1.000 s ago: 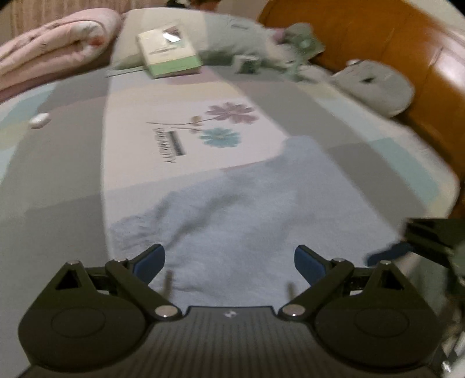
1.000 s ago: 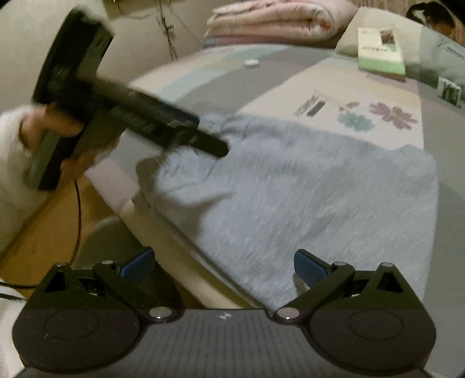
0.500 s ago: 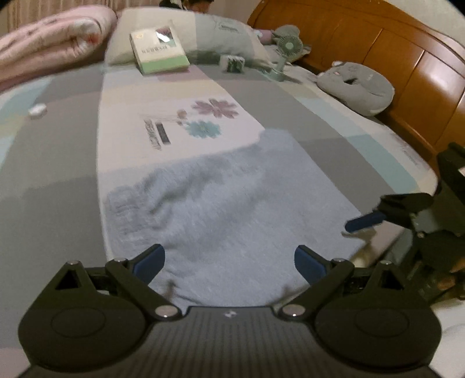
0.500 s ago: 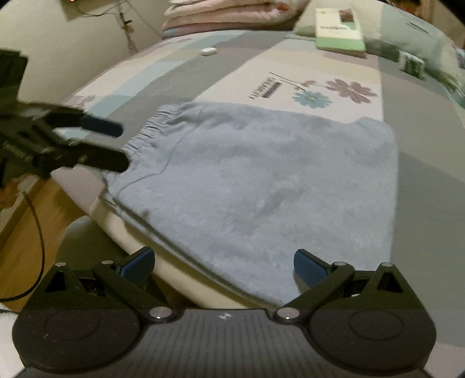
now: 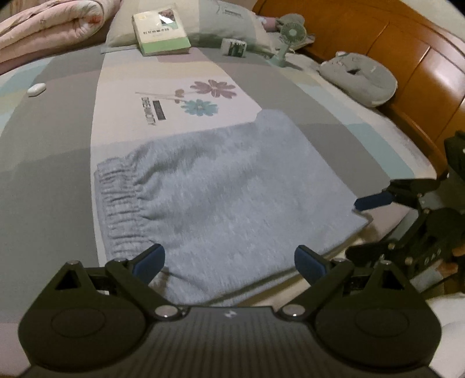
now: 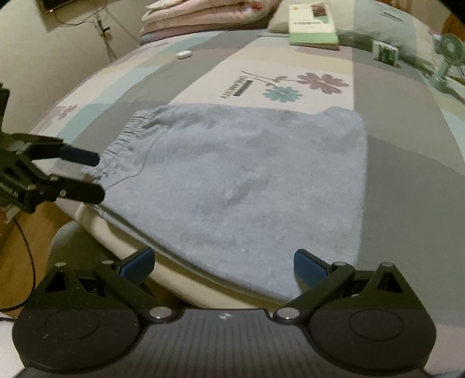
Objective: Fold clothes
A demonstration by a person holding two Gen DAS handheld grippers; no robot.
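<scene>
The light blue garment [image 5: 232,186] lies flat on the bed [image 5: 52,180], spread against its near edge, with the gathered elastic waistband [image 5: 119,197] toward the near left corner and the straight hem toward the near right. No container shows in either view; the things on the bed lie loose on the cover.

The left wrist view alone shows the wooden headboard [image 5: 407,58] along the far right edge and the grey cushion [image 5: 360,78] beside it. The right wrist view alone shows the wall, a hanging cable [image 6: 104,37] and the floor below the bed's near left corner. Both views show the green book [image 5: 159,32] on the pillow at the far edge, the small green fan [image 5: 287,37], the pink quilt [image 5: 49,20] at the far left corner and the small white object [image 5: 36,88] near the left edge.

The left gripper [image 5: 229,261] is spread wide and holds nothing, its 2 blue fingertips [image 5: 149,260] low over the garment's near edge; in the right wrist view it sits at the waistband's near corner, whether touching I cannot tell. The right gripper [image 6: 222,263] is likewise wide and empty, its right fingertip at the garment's near right corner, its left one beyond the bed's edge.
</scene>
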